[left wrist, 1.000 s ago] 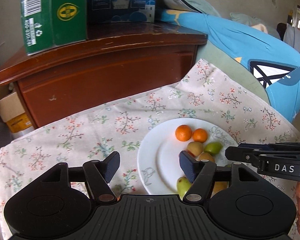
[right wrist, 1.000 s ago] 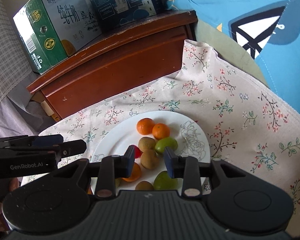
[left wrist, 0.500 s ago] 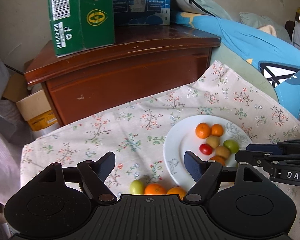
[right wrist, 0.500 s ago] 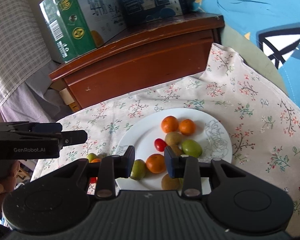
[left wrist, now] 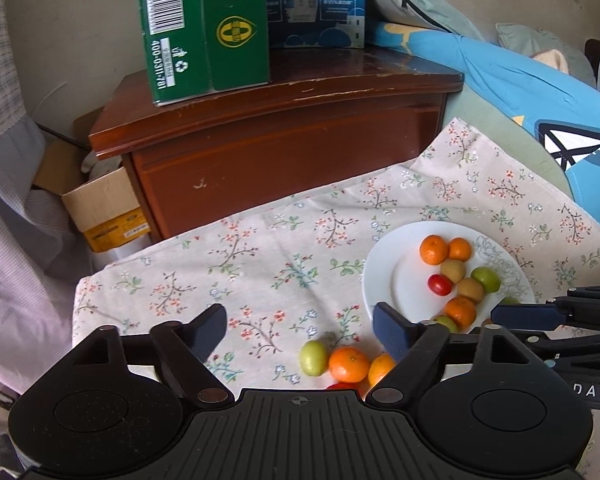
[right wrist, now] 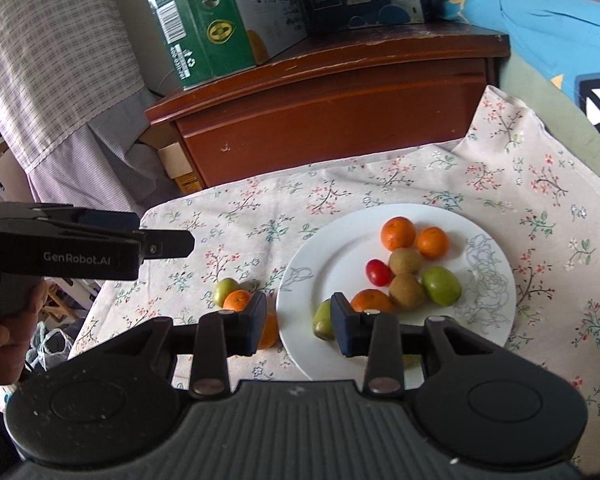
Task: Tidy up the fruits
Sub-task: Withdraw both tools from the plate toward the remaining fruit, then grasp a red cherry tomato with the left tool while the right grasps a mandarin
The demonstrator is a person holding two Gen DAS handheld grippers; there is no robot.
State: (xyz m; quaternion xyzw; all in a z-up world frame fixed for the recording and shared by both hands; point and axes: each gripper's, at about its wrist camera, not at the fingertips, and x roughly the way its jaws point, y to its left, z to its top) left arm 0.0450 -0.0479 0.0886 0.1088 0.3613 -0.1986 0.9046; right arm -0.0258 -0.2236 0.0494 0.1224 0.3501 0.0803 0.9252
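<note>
My left tool (left wrist: 300, 330) hangs with its jaws spread wide and nothing between them, above the flowered tablecloth (left wrist: 260, 256) that covers the table. Just ahead of it and a little toward its right finger lies a small loose cluster on the cloth: a green fruit (left wrist: 313, 357), a mandarin (left wrist: 349, 364) touching it, and a second mandarin (left wrist: 380, 368) partly hidden behind my right finger. A sliver of something red shows below them at the tool's body; I cannot tell what it is.

My right tool (right wrist: 300, 322) is also open, though with a narrower gap, and it holds nothing. Between its fingers I see only the near rim of the white plate (right wrist: 300, 312). Just beyond its right finger a green fruit (right wrist: 323, 318) and a mandarin (right wrist: 372, 301) sit on the plate. Farther ahead lie two brown kiwis (right wrist: 406, 261), a cherry tomato (right wrist: 378, 272) beside them, another green fruit (right wrist: 441, 286) to the right, and two mandarins (right wrist: 398, 233) at the far side, touching each other.

To the left of my right tool, off the plate, the loose cluster shows again on the cloth, one mandarin half behind my left finger.

Beyond the table stands a wooden nightstand (left wrist: 284, 136) with a green carton (left wrist: 204, 28) and a blue carton (left wrist: 316, 4) on top.
</note>
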